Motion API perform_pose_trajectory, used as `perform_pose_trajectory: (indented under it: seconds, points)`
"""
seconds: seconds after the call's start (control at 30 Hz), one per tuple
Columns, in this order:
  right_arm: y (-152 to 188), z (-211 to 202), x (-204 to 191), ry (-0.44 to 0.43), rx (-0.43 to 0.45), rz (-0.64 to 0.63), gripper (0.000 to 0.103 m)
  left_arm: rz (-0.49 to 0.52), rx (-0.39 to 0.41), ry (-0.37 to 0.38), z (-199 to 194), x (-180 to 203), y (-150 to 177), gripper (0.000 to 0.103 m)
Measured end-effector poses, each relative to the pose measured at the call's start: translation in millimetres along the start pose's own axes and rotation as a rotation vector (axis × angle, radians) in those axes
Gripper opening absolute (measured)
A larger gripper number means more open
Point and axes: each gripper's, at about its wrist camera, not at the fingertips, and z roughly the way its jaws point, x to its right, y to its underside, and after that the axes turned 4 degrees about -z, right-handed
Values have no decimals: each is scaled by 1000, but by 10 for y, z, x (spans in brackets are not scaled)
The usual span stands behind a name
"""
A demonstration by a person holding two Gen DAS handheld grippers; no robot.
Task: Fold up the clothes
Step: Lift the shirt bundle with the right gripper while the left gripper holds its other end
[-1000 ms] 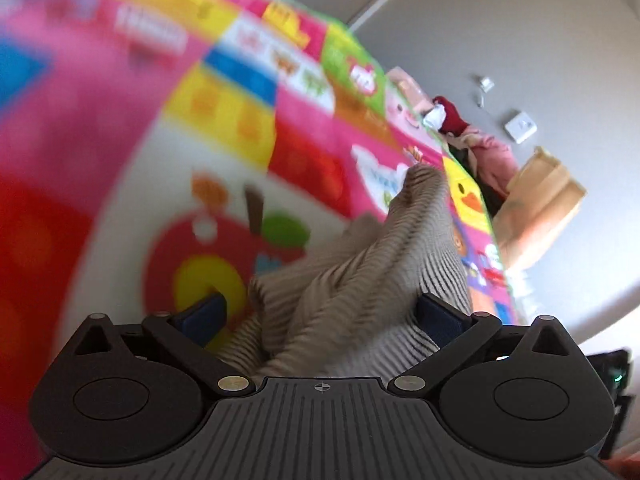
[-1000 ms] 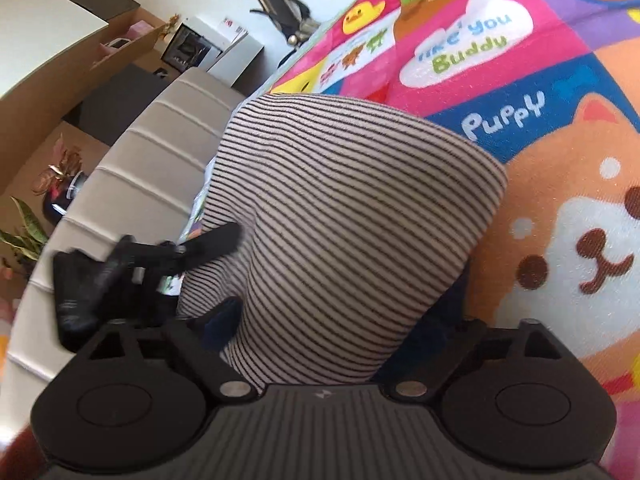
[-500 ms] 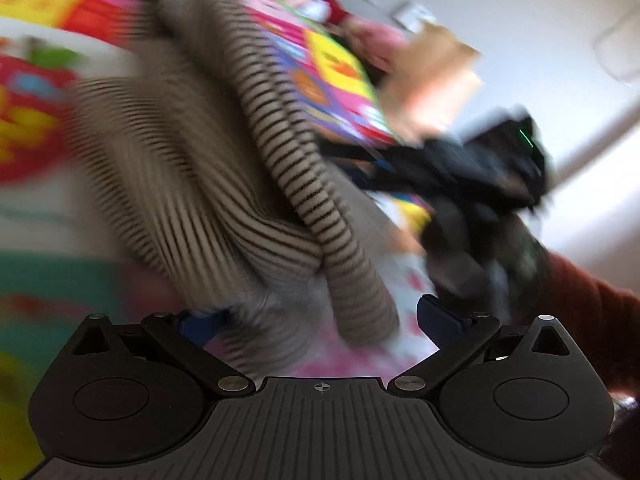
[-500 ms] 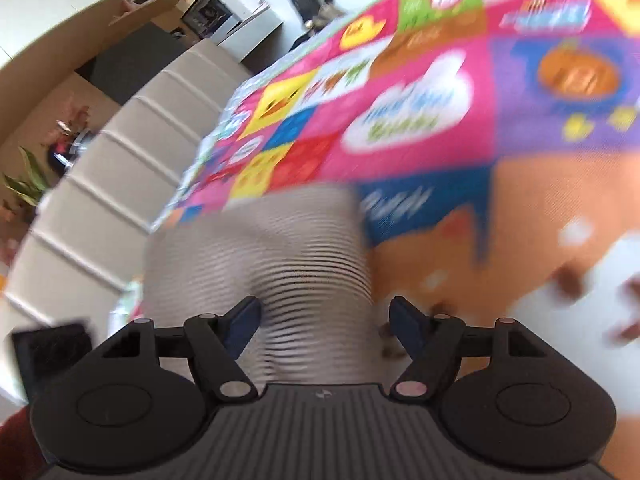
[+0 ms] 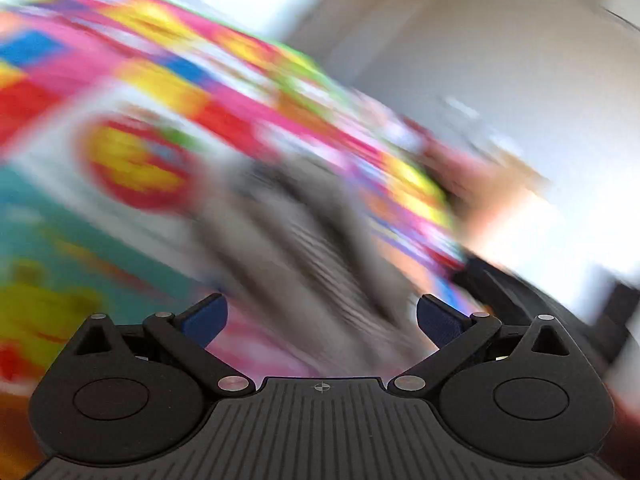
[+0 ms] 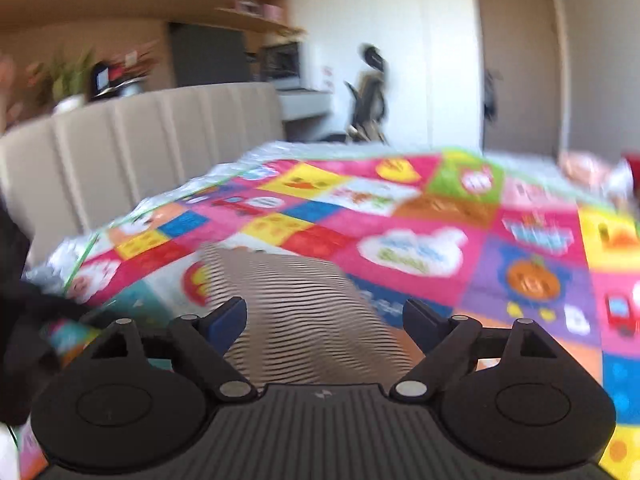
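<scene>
Left wrist view. Heavily motion-blurred.
- Left gripper (image 5: 322,316): jaws spread wide, blue pads well apart, nothing pinched between them.
- Striped garment (image 5: 304,236): grey-beige with fine dark stripes, lying on the play mat (image 5: 132,92) straight ahead of the gripper. Its long axis appears to run away from the camera, slightly to the left at the far end; blur prevents a firmer reading. The near end reaches down between the open pads, but contact cannot be told.
- Play mat: bright patchwork of pink, yellow, red and teal panels under and around the garment.
- Dark shape at lower right, beyond the right pad: too blurred to identify.

Right wrist view. Moderately blurred.
- Right gripper (image 6: 324,316): jaws likewise spread, pads apart, holding nothing.
- Striped garment (image 6: 296,300): a mounded bundle directly ahead, centred between the pads, near edge hidden behind the gripper body. It lies on the play mat (image 6: 440,208), with cartoon panels to its right and beyond.
- Beige upholstered panel (image 6: 140,148): ribbed, standing along the mat's far left edge.
- Pose: gripper held low and roughly level, looking across the mat.

Assessment: both grippers face the garment at close range; neither is plainly nearer. A fresh grasp would call for closing on an edge.
</scene>
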Motion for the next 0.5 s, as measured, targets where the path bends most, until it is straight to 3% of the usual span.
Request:
perform_pose_trajectory:
  seconds: [0.1,0.17,0.33,0.5]
  points:
    - [93,191,-447,101,-42,-198,84,-22,37,-92,160,-53,6,96]
    - [191,332,-607,161,-63,-285,84,18,34,-146,279,9,52,82]
    - [304,461,-787,158,-105,-414,84,79,17,-197,335,26,109,81]
    - [390,450,-942,195,-83,-506,83,104,18,-184,321,-23,126,82]
